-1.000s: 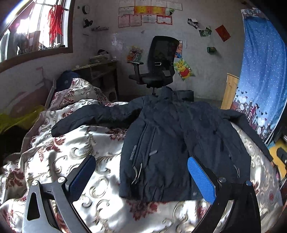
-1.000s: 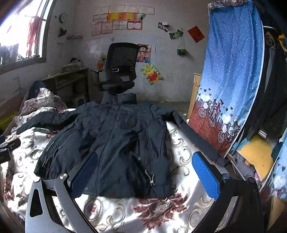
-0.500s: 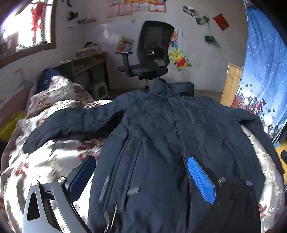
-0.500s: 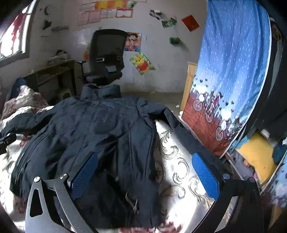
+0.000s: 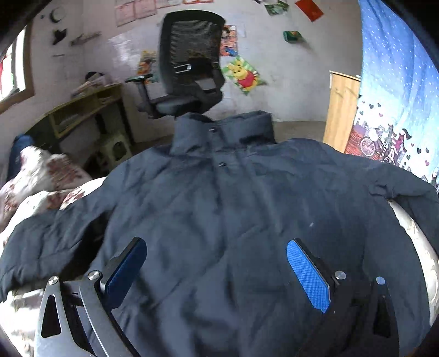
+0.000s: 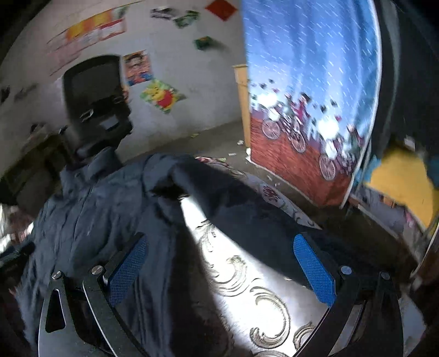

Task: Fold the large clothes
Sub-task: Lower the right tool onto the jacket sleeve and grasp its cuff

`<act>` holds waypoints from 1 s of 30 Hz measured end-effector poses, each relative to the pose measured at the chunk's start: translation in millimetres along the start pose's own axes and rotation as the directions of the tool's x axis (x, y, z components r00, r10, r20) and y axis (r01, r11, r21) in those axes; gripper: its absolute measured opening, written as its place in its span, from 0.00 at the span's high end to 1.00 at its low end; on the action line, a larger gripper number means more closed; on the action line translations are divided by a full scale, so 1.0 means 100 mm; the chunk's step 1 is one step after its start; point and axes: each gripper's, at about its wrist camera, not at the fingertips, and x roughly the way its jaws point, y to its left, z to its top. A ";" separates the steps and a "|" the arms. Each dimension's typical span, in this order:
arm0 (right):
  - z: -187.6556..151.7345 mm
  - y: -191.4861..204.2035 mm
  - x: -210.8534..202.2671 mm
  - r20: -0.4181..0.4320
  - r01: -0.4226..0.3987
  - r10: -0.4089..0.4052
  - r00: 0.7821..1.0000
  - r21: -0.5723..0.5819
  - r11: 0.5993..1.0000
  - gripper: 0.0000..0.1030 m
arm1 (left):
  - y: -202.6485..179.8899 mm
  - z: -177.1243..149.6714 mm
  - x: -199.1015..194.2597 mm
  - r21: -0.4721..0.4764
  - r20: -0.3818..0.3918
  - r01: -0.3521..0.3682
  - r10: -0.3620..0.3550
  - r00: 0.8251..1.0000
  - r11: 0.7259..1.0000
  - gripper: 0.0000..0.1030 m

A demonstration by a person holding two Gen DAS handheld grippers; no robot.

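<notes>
White plaster wall [image 5: 288,71] at the back, scuffed, dotted with posters incl. a Winnie-the-Pooh poster [image 5: 244,77] and a red paper square [image 5: 308,8]. Black mesh office chair [image 5: 189,68] in front of it. Wooden desk [image 5: 85,109] along the left wall, small stool [image 5: 115,147] beside it on the bare concrete floor [image 6: 208,142]. Window [image 5: 15,71] far left, daylight coming in. Blue curtain [image 5: 395,82] with bicycle print on the right, light wooden cabinet [image 5: 341,109] next to it. Right-wrist view blurred.
</notes>
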 end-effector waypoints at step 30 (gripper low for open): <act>-0.20 -1.26 1.11 -0.193 -0.039 0.226 0.955 0.672 0.739 0.02 | -1.37 0.34 1.16 0.146 -0.101 0.119 -0.105 0.989 0.982 0.00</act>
